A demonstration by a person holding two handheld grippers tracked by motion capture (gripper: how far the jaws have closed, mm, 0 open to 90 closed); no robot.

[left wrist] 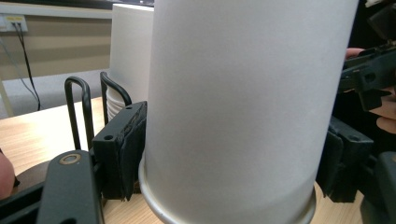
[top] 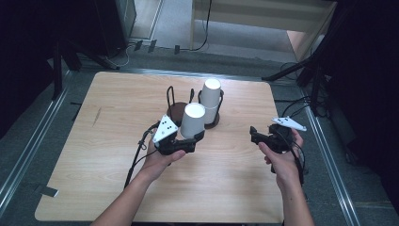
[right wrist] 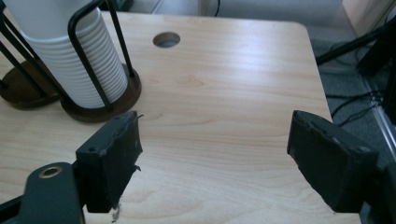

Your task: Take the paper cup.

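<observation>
Presently: left gripper (top: 192, 139) clamped on upturned cup (top: 193, 121), rim down between the pads, likely pulled from the stack (top: 210, 101) in the holder (right wrist: 100, 100) just beyond. Right gripper (right wrist: 212, 156) spread, empty, over bare table (top: 235, 188), stack ahead-left, probably ready to assist.

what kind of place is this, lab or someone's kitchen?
Likely a lab or recording setup, not a kitchen: a bare wooden table fenced by metal rails, loose cables on a grey floor, and a stack of paper cups in a wire holder as props.
</observation>
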